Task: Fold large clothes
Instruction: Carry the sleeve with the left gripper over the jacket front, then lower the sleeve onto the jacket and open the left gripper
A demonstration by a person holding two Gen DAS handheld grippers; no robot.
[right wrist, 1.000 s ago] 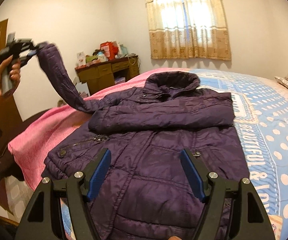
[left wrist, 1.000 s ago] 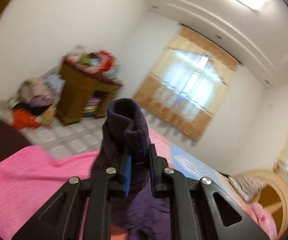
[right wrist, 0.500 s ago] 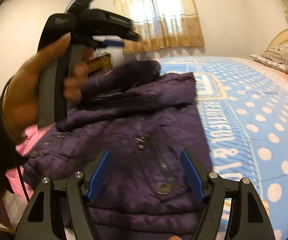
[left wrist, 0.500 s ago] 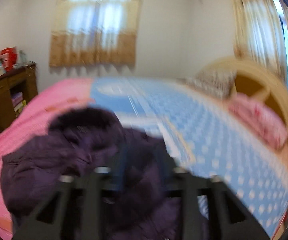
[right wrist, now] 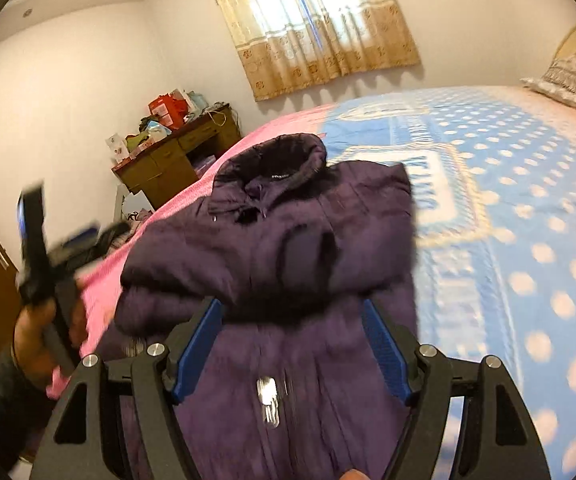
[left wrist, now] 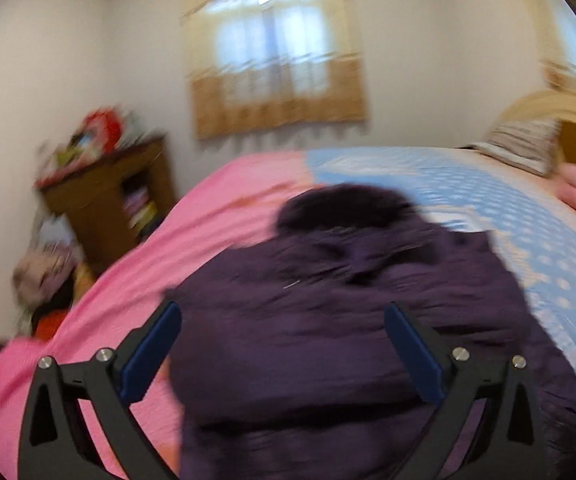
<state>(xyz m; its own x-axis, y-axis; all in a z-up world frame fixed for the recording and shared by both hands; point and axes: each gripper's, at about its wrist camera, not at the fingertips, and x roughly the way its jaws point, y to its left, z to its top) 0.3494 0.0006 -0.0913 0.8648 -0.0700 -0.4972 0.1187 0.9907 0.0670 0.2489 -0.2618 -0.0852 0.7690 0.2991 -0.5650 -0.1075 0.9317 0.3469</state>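
A dark purple puffer jacket [right wrist: 272,248] lies front up on the bed, collar toward the window, both sleeves folded across its chest. In the left wrist view the jacket [left wrist: 327,320] fills the blurred foreground. My left gripper [left wrist: 284,344] hovers over it with its jaws opening wide and nothing pinched between the blue pads. The right wrist view shows a hand holding that left gripper [right wrist: 88,236] at the jacket's left side, blurred. Over the jacket's lower front, my right gripper [right wrist: 293,340] stands open and holds nothing.
The bed has a pink sheet [left wrist: 216,232] on the left and a blue dotted cover [right wrist: 507,208] on the right. A cluttered wooden desk [right wrist: 168,160] stands by the wall, with piled clothes [left wrist: 44,280] on the floor. A pillow [right wrist: 567,76] and a headboard [left wrist: 559,120] are far right.
My left gripper carried the raised sleeve over the jacket, let it go and opened wide; the sleeve now lies across the chest. My right gripper shifted over the jacket's lower front, still open.
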